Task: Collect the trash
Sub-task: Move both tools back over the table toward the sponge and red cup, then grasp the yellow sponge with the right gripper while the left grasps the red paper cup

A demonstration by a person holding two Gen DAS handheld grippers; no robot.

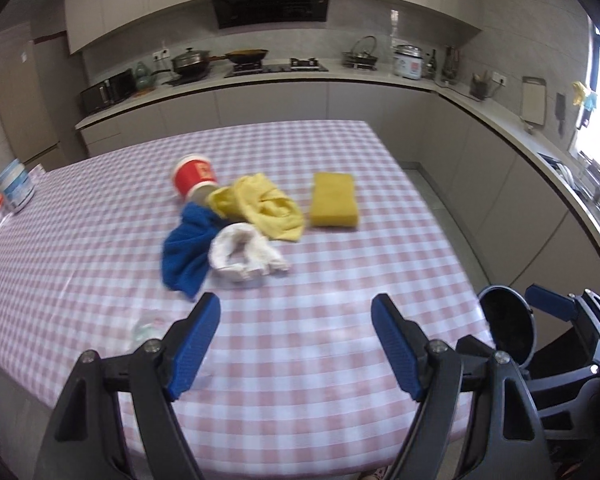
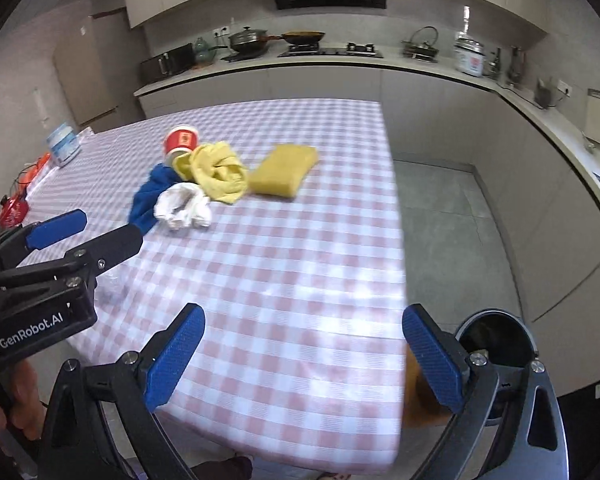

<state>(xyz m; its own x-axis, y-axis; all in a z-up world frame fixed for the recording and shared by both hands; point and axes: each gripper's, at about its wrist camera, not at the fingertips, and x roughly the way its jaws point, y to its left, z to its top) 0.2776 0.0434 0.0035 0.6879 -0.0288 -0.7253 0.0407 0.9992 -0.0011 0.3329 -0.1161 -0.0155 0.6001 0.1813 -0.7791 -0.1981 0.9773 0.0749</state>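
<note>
On the pink checked table (image 1: 300, 360) lie a red paper cup (image 1: 194, 180) on its side, a yellow cloth (image 1: 260, 204), a blue cloth (image 1: 188, 252), a crumpled white paper (image 1: 244, 256) and a yellow sponge (image 1: 334, 200). A scrap of clear plastic (image 1: 146, 328) lies near the front left. A round black bin (image 2: 496, 340) stands on the floor by the table's near right corner. My left gripper (image 1: 296, 304) hovers open over the near table, nothing between its pads. My right gripper (image 2: 304, 314) is open and empty over the near right edge, beside the bin.
A white tub with a blue label (image 1: 15, 186) and red and orange items (image 2: 14, 208) sit along the table's left side. Kitchen counters with a stove (image 1: 276, 66) and a rice cooker (image 1: 408, 62) run behind and to the right, with grey floor (image 2: 452, 220) between.
</note>
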